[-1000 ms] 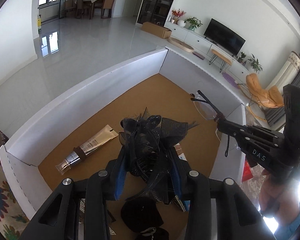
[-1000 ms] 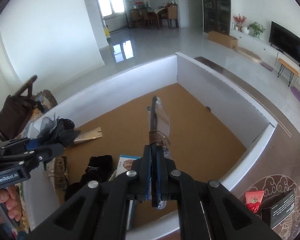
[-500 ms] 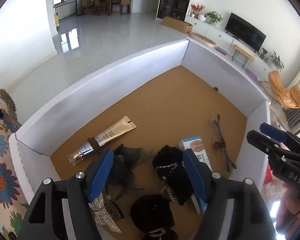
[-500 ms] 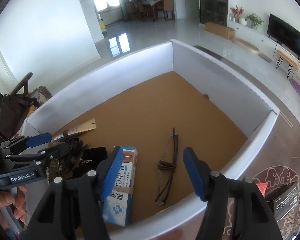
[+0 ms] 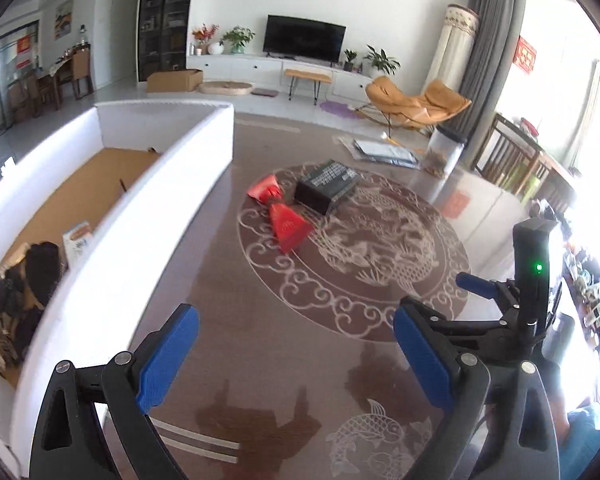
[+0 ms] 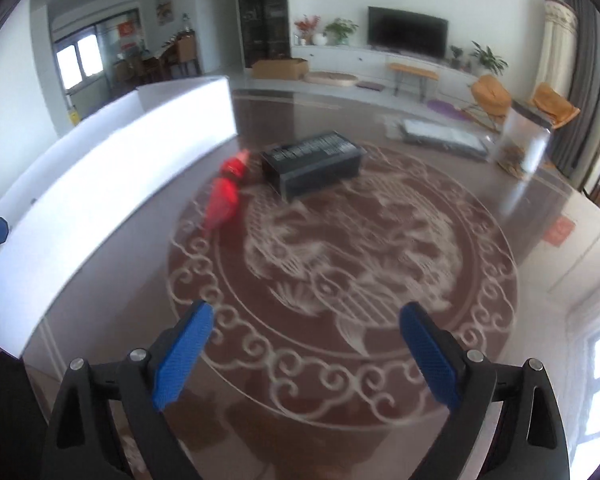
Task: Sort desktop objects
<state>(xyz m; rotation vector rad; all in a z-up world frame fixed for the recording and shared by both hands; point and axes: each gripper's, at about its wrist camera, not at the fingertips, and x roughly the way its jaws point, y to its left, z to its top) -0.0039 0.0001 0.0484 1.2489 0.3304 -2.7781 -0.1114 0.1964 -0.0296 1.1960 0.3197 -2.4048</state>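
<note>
Low in both frames, the left gripper point(image 5: 296, 360) and right gripper point(image 6: 306, 354) are opening wide, empty, above the patterned table point(image 5: 340, 360); black box point(image 6: 312, 164) upper centre.

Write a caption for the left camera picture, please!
Left gripper opening, empty, over the patterned table beside the white box.

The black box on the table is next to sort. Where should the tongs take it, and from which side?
Grip the black box across its narrow width, on the two long side walls, coming down from above. It lies flat, label up, too long to span lengthwise. The right tongs, empty and opening, face it; keep clear of the red packets beside it.
</note>
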